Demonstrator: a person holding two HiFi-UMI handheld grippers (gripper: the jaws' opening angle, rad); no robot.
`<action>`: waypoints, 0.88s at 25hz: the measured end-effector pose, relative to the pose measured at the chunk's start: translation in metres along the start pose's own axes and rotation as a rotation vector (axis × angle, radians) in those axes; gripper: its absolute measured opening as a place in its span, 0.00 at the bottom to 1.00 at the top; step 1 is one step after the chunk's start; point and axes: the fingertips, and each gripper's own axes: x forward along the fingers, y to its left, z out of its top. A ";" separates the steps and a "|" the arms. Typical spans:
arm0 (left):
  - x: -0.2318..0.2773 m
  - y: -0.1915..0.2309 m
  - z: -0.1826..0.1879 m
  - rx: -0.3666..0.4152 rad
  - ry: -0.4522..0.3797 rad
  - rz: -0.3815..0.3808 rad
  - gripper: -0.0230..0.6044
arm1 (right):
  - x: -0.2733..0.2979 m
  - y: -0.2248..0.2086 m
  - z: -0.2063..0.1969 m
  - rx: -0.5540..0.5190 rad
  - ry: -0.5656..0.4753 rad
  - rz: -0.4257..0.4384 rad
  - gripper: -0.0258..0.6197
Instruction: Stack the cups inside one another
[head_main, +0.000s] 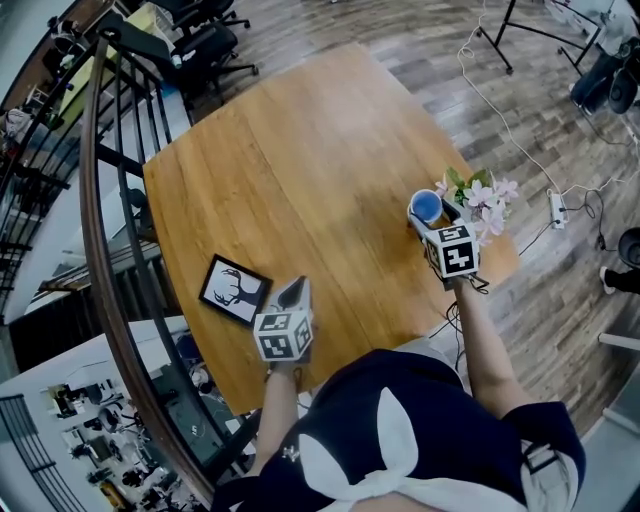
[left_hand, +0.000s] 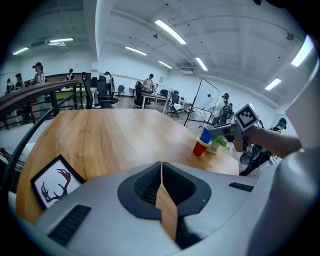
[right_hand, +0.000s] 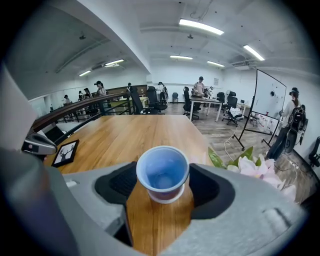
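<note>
blue cup (right_hand: 163, 172) in right gripper (right_hand: 162, 181), above red cup (left_hand: 199, 148)

Blue cup (right_hand: 163, 172) — nested in red cup (left_hand: 200, 148)

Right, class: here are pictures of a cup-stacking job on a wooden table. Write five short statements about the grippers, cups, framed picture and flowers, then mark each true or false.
1. The right gripper grips a blue cup. True.
2. The left gripper holds a red cup. False: its jaws are together on nothing, and the red cup stands across the table.
3. A framed deer picture lies on the table near the left gripper. True.
4. The flowers stand in the middle of the table. False: they are at its edge, beside the right gripper.
5. The blue cup is directly over the red cup. True.
</note>
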 end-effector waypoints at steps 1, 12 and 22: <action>0.001 0.001 0.000 -0.002 0.000 0.001 0.08 | 0.002 0.000 -0.001 -0.004 0.006 -0.002 0.54; 0.005 0.000 -0.003 -0.003 0.001 -0.005 0.08 | 0.005 0.001 -0.008 0.007 0.014 0.006 0.56; -0.001 -0.003 0.000 0.007 -0.007 -0.009 0.08 | -0.010 0.011 0.005 0.006 -0.039 0.028 0.51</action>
